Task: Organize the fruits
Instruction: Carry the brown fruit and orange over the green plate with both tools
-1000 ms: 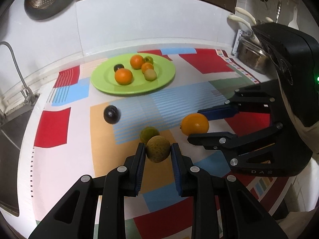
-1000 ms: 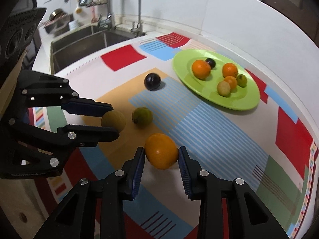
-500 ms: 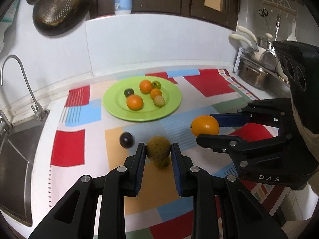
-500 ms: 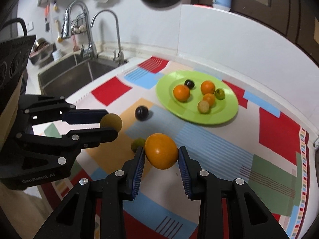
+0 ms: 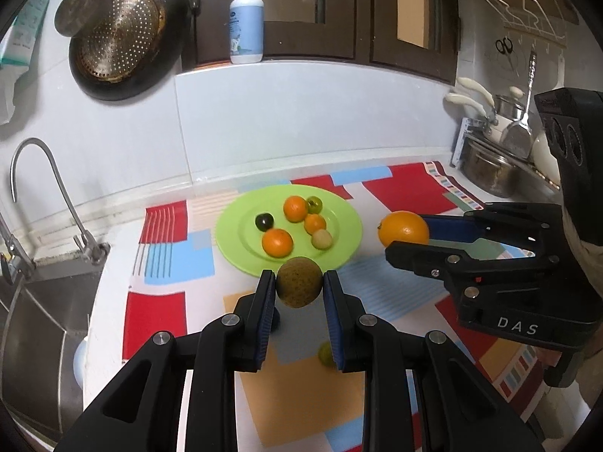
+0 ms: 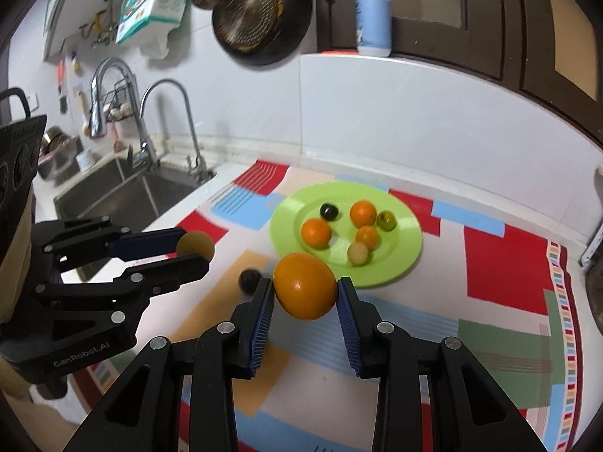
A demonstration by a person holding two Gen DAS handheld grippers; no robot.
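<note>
My left gripper (image 5: 299, 282) is shut on a brownish-green round fruit (image 5: 299, 281) and holds it high above the mat; it also shows in the right wrist view (image 6: 195, 245). My right gripper (image 6: 304, 292) is shut on a large orange (image 6: 305, 290), also raised; the orange shows in the left wrist view (image 5: 404, 229). A green plate (image 5: 339, 248) further back holds several small fruits, among them oranges (image 5: 277, 242) and a dark plum (image 5: 264, 221). A dark plum (image 6: 249, 280) and a green lime (image 5: 324, 354) lie on the mat below.
A colourful patterned mat (image 5: 162, 312) covers the counter. A sink (image 6: 113, 192) with taps lies to the left. Pots (image 5: 486, 173) stand at the right. A pan and strainer (image 5: 120, 41) hang on the wall; a soap bottle (image 5: 247, 19) stands on the ledge.
Both grippers have lifted with their fruits, well above the mat. The view now takes in more of the wall and the plate sits lower in frame.
</note>
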